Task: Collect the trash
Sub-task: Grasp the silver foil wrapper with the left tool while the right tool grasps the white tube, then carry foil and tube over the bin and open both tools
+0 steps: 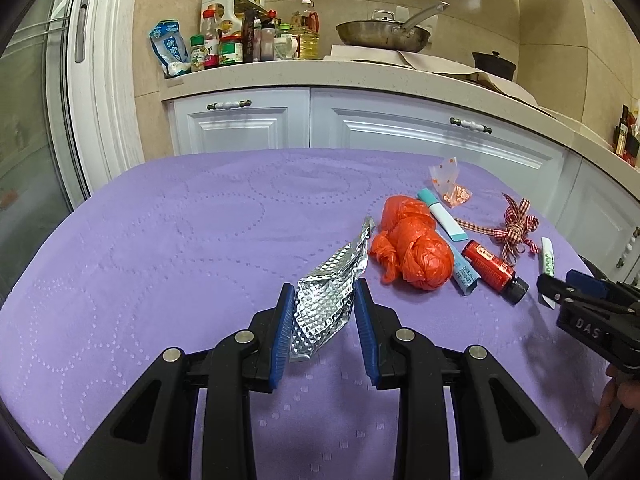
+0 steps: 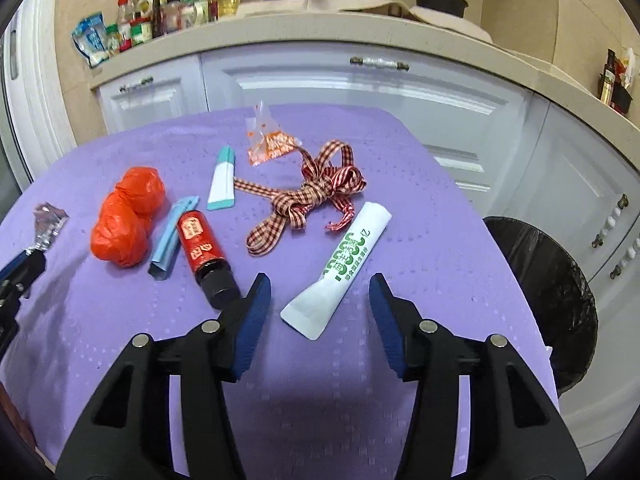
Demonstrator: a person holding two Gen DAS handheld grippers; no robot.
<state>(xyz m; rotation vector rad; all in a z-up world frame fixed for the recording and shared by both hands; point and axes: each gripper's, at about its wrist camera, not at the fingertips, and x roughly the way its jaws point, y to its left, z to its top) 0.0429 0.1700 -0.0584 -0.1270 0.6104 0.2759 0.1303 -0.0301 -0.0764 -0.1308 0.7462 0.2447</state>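
My left gripper (image 1: 323, 285) is shut on a crumpled silver foil wrapper (image 1: 328, 292), which sticks up above the purple tablecloth (image 1: 180, 240). My right gripper (image 2: 319, 280) is open over a white tube with green print (image 2: 344, 264). The tube's flat end lies between the pads, which do not touch it. Left of the tube lie a red bottle with a black cap (image 2: 204, 252), a blue sachet (image 2: 170, 240) and a knotted orange plastic bag (image 2: 124, 220). Behind are a white-and-teal tube (image 2: 222, 184), a checked ribbon (image 2: 312, 196) and a small clear bag of orange bits (image 2: 268, 140).
A bin with a black liner (image 2: 560, 300) stands on the floor off the table's right edge. White cabinets (image 1: 248, 128) and a counter with bottles (image 1: 240, 36), a pan (image 1: 380, 34) and a dark pot (image 1: 494, 64) run behind the table. A glass door (image 1: 28, 140) is at the left.
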